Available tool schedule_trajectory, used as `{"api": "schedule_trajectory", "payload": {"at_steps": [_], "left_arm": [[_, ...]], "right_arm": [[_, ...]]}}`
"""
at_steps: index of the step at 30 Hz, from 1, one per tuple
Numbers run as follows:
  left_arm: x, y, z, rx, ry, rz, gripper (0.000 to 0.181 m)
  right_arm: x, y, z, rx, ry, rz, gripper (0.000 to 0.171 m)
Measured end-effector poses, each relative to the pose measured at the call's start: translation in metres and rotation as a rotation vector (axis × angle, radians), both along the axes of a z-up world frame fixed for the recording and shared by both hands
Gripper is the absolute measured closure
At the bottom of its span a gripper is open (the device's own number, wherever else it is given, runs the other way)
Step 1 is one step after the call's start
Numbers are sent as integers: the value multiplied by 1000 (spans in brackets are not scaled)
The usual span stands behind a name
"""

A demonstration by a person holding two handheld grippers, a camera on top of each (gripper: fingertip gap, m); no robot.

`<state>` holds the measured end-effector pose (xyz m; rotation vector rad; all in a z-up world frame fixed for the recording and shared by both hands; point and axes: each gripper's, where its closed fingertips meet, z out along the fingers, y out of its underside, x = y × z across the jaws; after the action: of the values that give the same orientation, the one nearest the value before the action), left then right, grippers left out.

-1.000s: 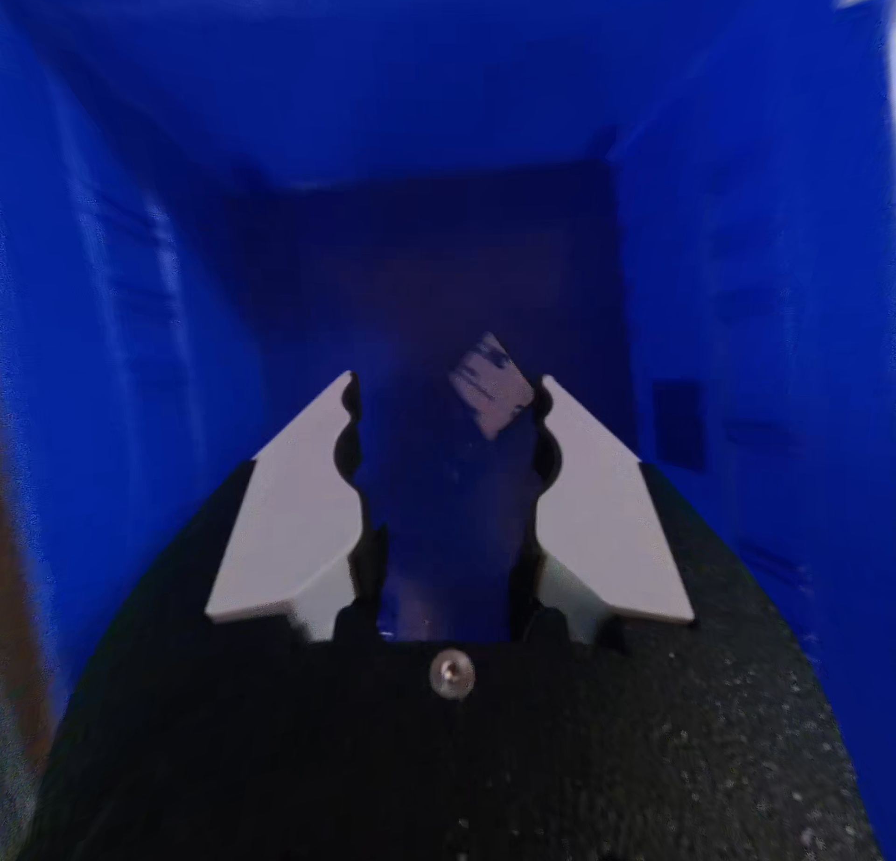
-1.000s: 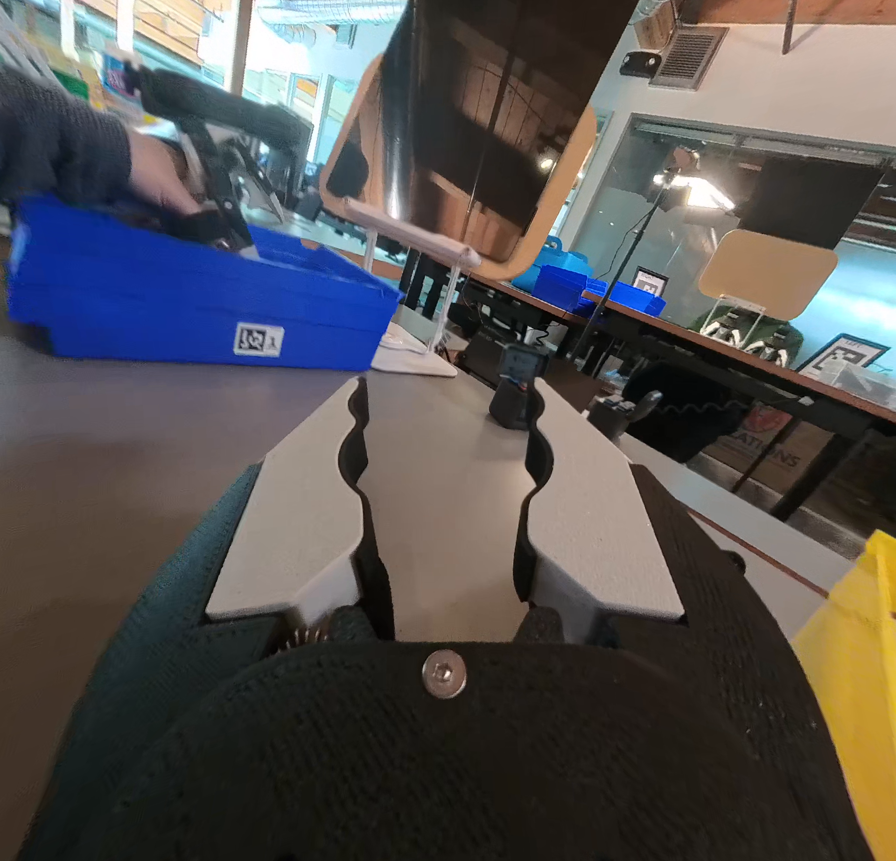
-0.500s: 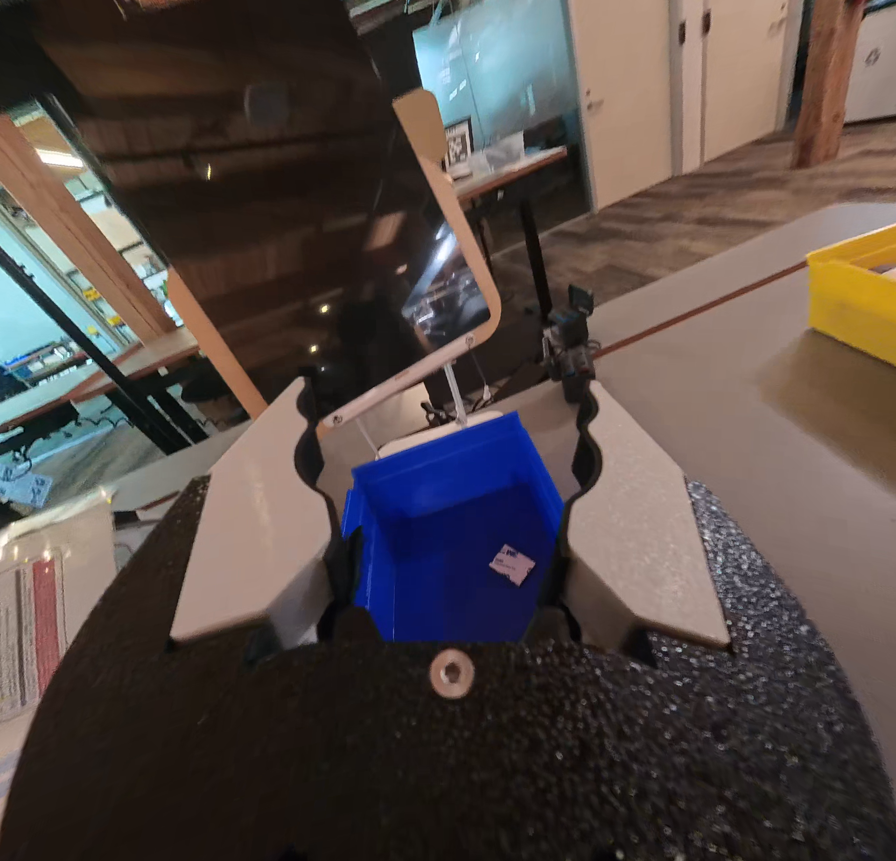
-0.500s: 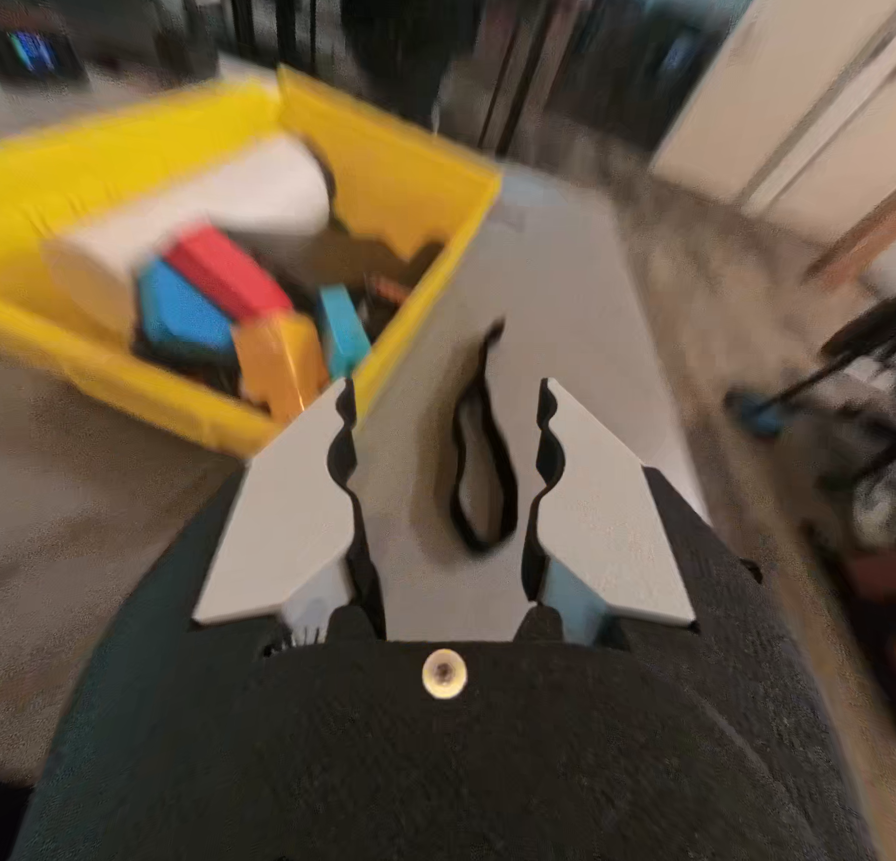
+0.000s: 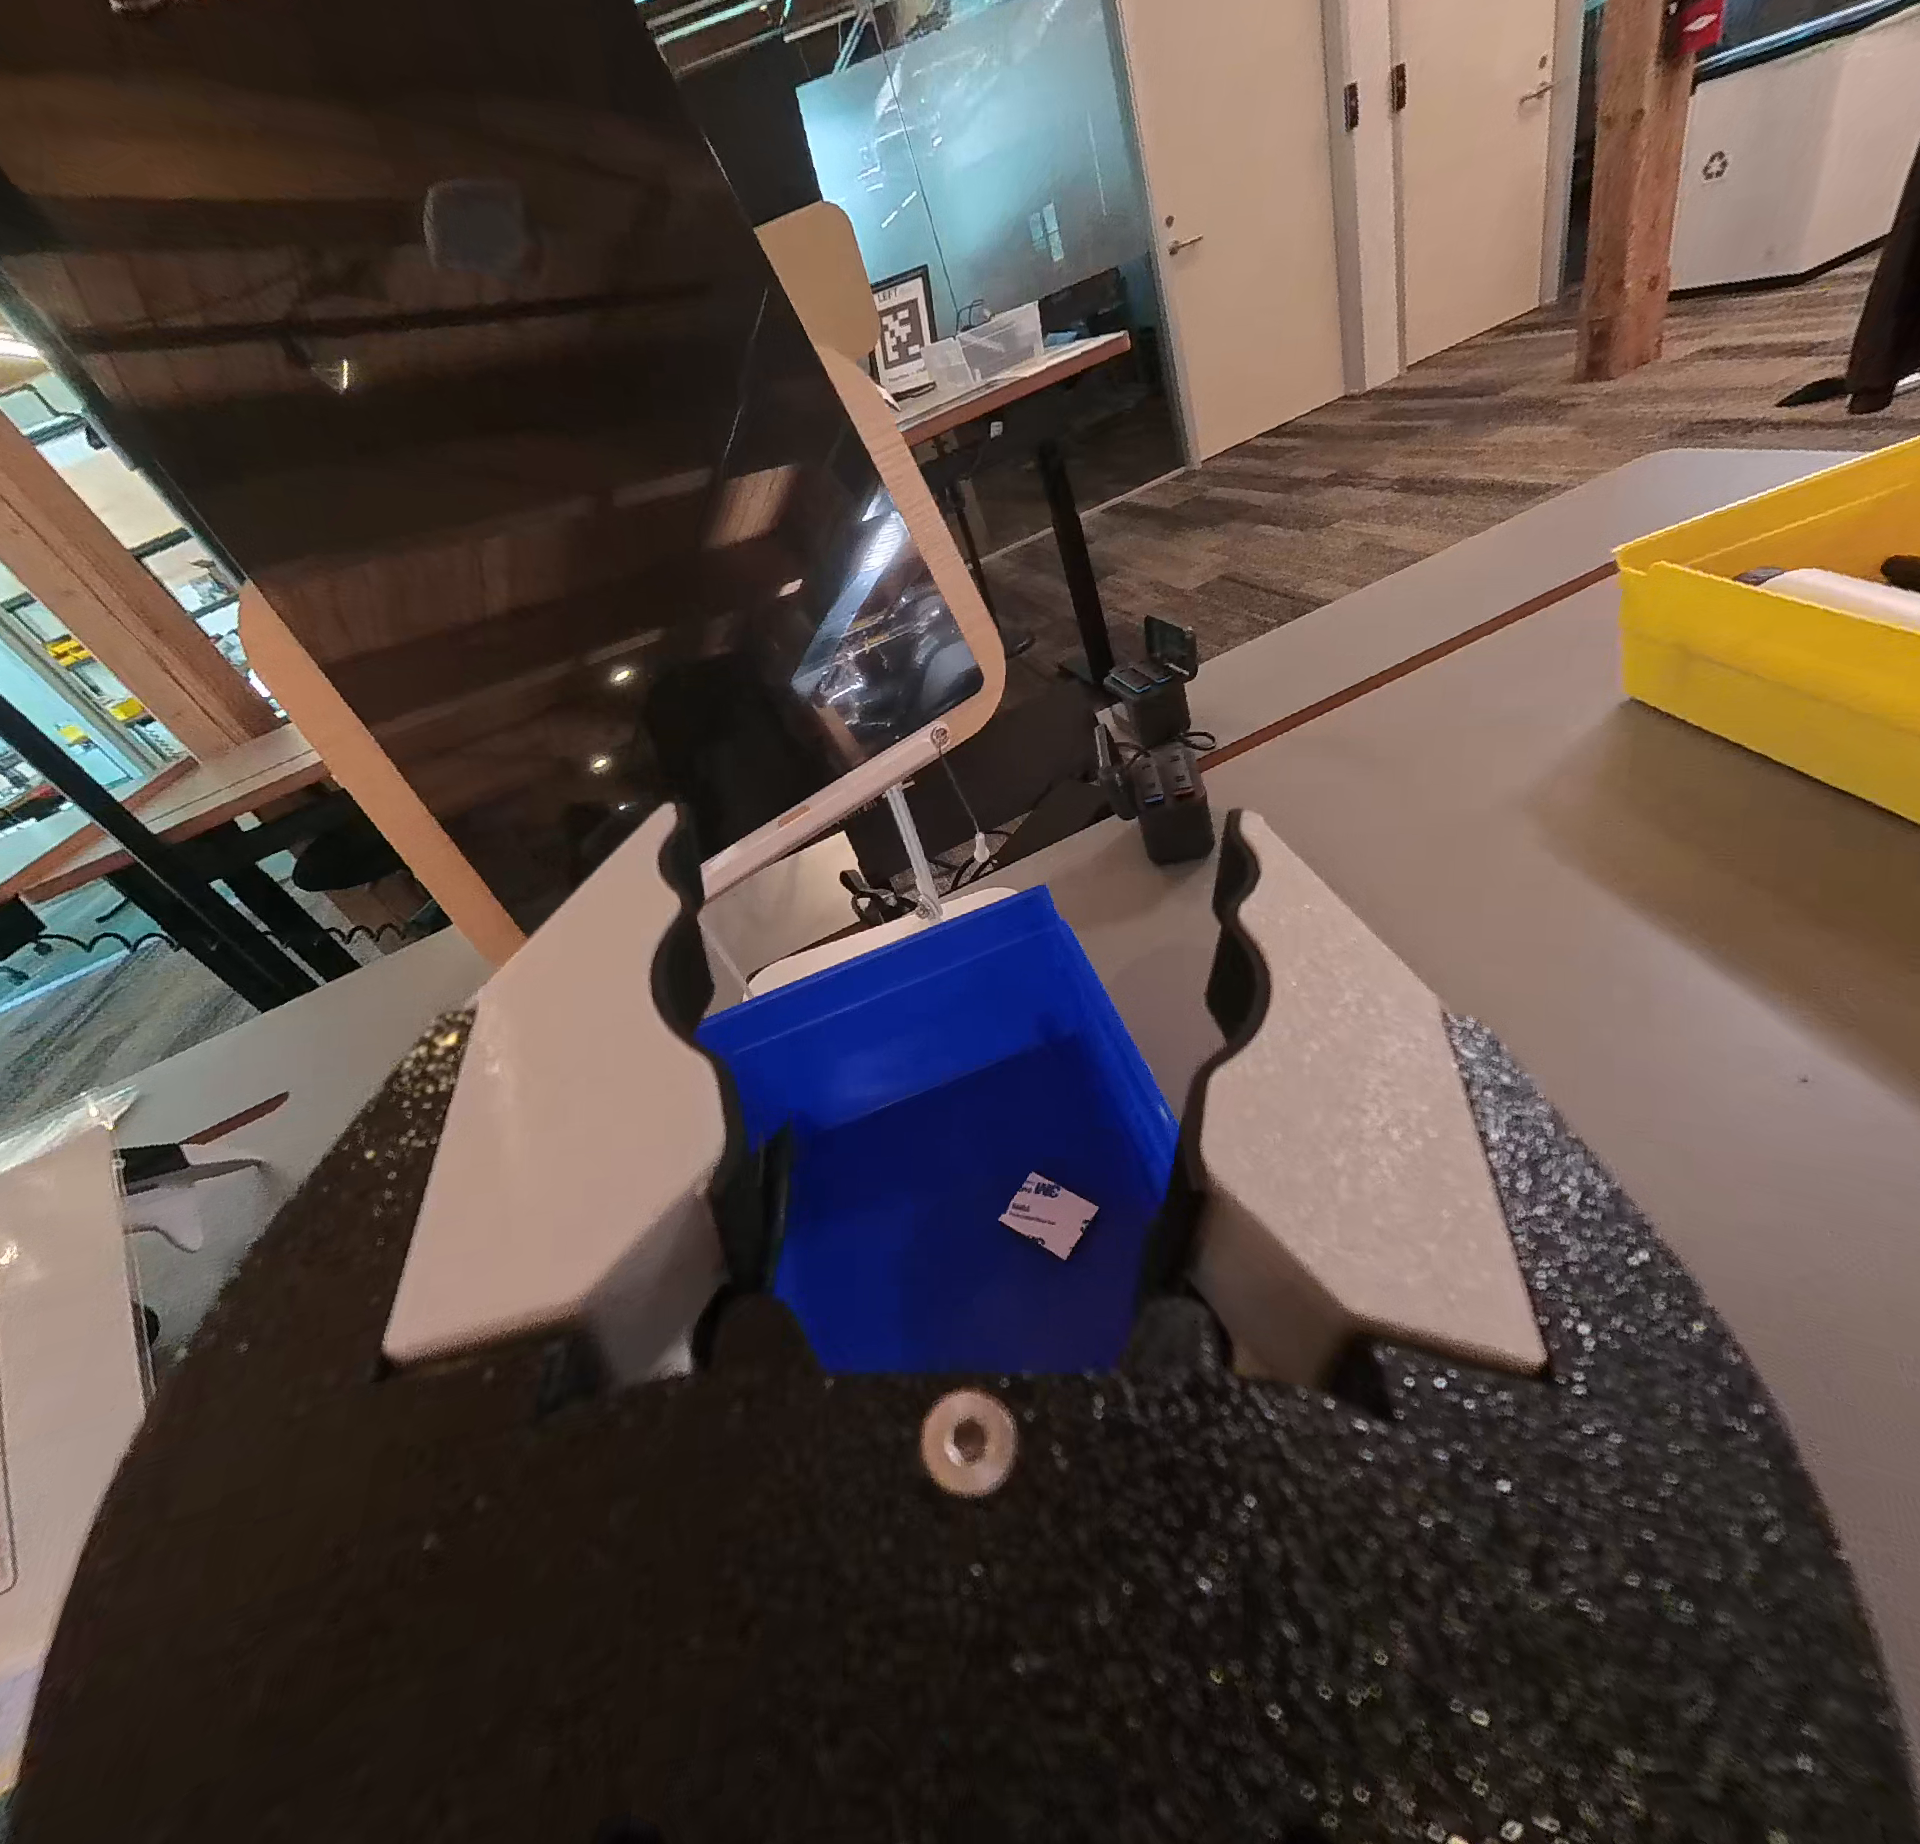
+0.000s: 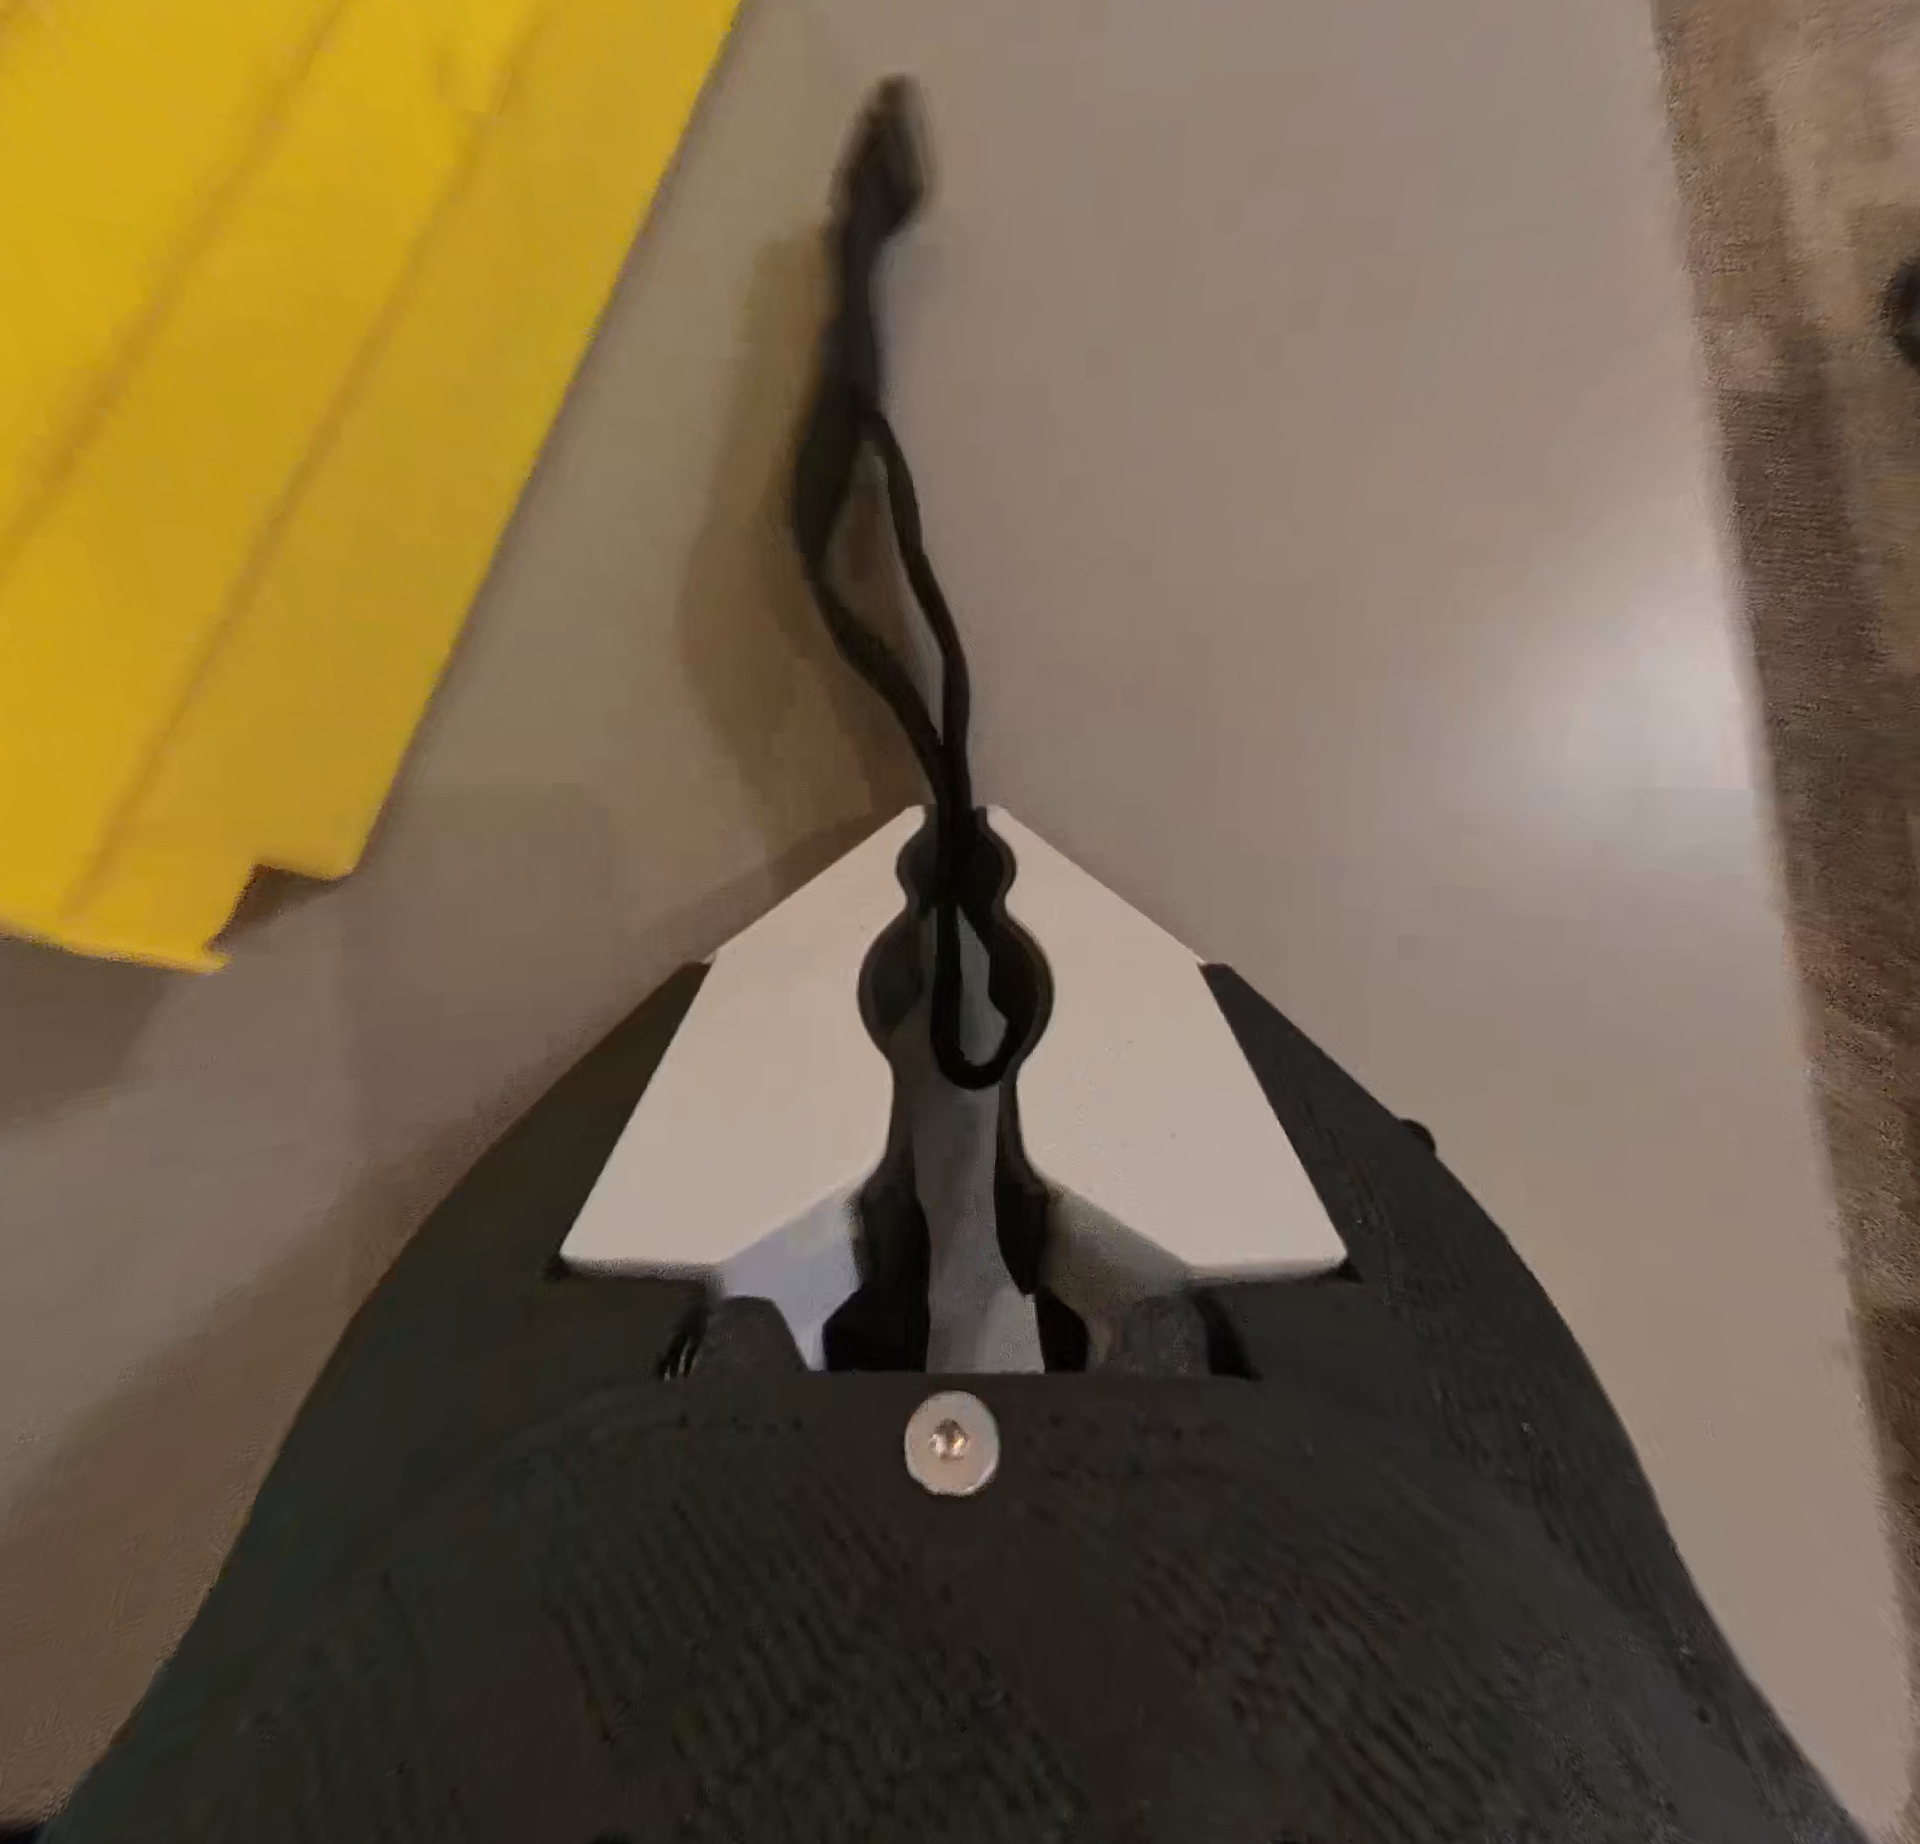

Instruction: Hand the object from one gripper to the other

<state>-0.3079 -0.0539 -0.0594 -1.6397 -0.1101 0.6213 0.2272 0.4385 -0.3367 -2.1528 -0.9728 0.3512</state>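
Note:
In the right wrist view a thin black elastic loop (image 6: 894, 547) lies stretched on the grey table. My right gripper (image 6: 954, 820) is shut on its near end, with the loop's end showing between the fingers. The far end of the loop rests on the table beside the yellow bin (image 6: 260, 340). In the left wrist view my left gripper (image 5: 951, 859) is open and empty, held above a blue bin (image 5: 935, 1119). A small white sticker (image 5: 1047, 1214) lies on the blue bin's floor.
A dark mirror-like panel (image 5: 468, 444) on a stand stands behind the blue bin. A small black device (image 5: 1164, 776) sits on the table's far edge. The yellow bin (image 5: 1787, 662) with items is at the right. Carpet floor (image 6: 1829, 444) lies beyond the table edge. Tip to tip, the grippers are about 80 centimeters apart.
My left gripper rose out of the blue bin and stays open above it. My right gripper swung down to the black loop beside the yellow bin and shut on its near end.

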Motion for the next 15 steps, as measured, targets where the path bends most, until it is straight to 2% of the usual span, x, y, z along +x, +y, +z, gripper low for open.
{"api": "schedule_trajectory", "payload": {"at_steps": [2,4,7,9,11,13,15], "left_arm": [[-2,0,-1,0,-9,-3,85],[-3,0,-2,5,-21,-11,87],[-4,3,-5,0,-31,-17,88],[-3,5,-8,-13,-30,-20,88],[-3,7,-11,-27,-25,-21,88],[-3,8,-13,-37,-21,-21,89],[-4,8,-15,-45,-25,-21,89]], "right_arm": [[8,11,25,82,26,-89,169],[5,16,74,203,124,-146,169],[-25,-2,153,413,193,-81,169],[-59,-19,188,509,203,-8,169],[-97,-33,195,527,179,70,169],[-133,-39,174,488,104,131,169],[-157,-38,139,433,-14,160,168]]}}
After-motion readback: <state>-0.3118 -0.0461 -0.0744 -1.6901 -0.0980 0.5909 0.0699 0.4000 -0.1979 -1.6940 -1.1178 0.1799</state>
